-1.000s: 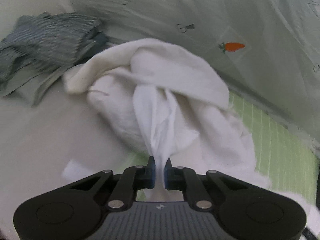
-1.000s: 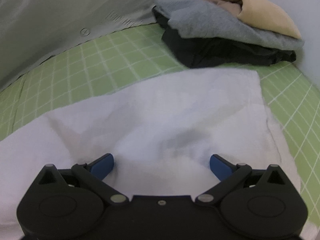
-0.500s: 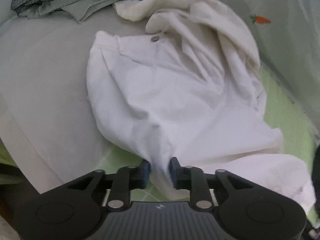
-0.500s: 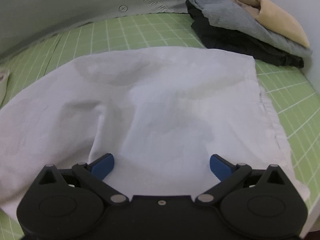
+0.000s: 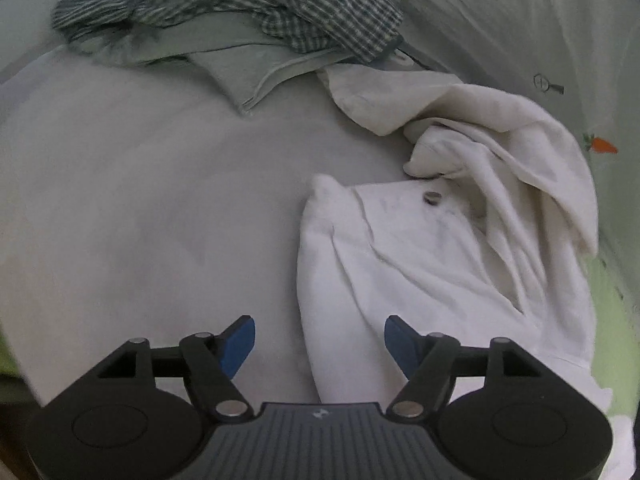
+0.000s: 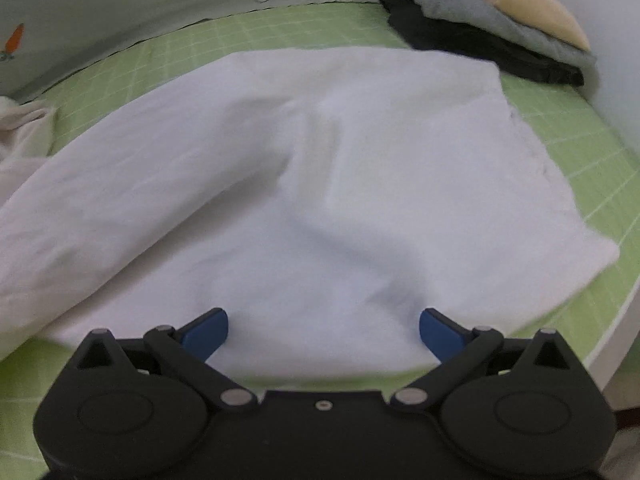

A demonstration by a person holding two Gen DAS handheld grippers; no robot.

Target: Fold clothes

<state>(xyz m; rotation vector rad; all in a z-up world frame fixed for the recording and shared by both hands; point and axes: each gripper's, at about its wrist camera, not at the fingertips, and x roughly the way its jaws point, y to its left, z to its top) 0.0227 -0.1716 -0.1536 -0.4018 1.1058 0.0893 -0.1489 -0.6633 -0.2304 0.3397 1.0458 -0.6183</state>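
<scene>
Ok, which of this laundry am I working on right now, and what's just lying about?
In the job:
- white garment, spread flat on the green grid mat
- left gripper, jaws just opened, cloth edge lying loose between them
- right gripper, open over the cloth

Lying about:
- checked shirt
- grey-green garment
- cream garment
- folded stack
</scene>
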